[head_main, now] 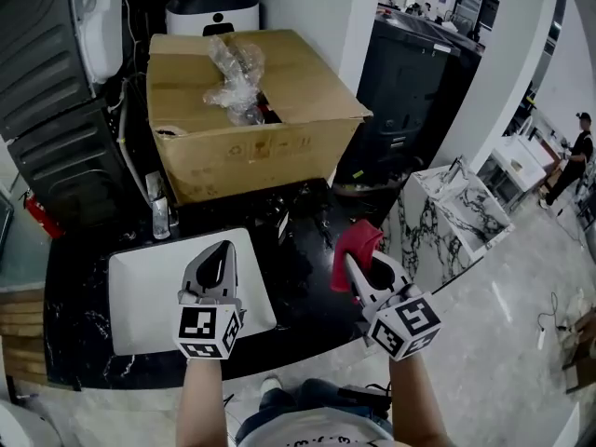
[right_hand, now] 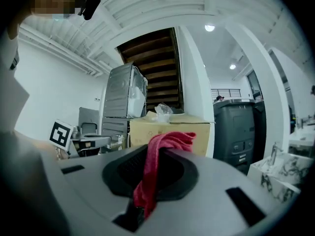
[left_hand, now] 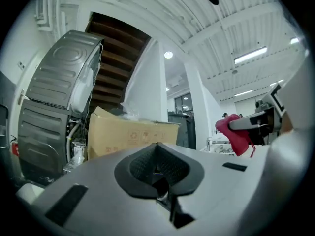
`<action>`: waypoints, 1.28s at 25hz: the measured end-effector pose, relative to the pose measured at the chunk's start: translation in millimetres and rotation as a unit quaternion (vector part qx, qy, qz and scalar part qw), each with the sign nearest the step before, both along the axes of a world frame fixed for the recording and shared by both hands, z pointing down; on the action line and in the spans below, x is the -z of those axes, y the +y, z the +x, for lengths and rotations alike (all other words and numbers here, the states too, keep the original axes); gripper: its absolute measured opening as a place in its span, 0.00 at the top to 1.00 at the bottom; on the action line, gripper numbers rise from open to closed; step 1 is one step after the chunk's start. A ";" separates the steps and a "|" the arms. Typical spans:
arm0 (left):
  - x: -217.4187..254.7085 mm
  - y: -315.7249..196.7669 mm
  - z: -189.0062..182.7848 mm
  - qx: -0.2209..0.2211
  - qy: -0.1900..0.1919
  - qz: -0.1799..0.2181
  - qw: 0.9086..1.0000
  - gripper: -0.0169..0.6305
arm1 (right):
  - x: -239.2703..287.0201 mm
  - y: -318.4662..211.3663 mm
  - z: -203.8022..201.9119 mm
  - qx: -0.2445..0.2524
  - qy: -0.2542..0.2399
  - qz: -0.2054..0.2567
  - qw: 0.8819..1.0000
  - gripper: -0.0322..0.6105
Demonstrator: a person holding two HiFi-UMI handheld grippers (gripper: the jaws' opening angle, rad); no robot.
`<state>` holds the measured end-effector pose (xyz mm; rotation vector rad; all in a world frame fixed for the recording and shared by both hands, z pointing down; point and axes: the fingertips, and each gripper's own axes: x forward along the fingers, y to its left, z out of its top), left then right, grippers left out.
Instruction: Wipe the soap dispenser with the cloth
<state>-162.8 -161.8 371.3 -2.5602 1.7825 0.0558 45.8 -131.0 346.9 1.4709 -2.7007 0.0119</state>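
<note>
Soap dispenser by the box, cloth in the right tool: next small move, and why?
Probably open the left tool and reach it toward the soap dispenser, to steady it. That tool is shut on nothing above the white tray, while the right tool already clamps the red cloth. The dispenser stands untouched beside the cardboard box, away from both tools.

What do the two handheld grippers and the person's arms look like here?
The left gripper and right gripper share light grey moulded bodies with black textured pads. Each carries a cube of black-and-white square markers at its rear. No cables show. Forearms are bare, no sleeves; the person wears a white top.
</note>
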 end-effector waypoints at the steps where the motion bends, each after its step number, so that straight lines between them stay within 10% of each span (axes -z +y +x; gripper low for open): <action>1: 4.5 5.9 -0.5 0.010 0.002 0.008 1.000 0.95 | 3.8 1.2 -1.0 0.004 0.004 0.008 1.000 0.87; 16: 70.0 73.6 30.6 0.142 -0.019 0.074 0.987 0.95 | 52.5 16.8 34.2 0.046 0.052 0.090 0.994 0.87; 32: 83.5 155.7 85.3 0.176 0.000 0.091 0.980 0.95 | 45.4 72.5 101.5 0.061 0.026 0.071 0.995 0.88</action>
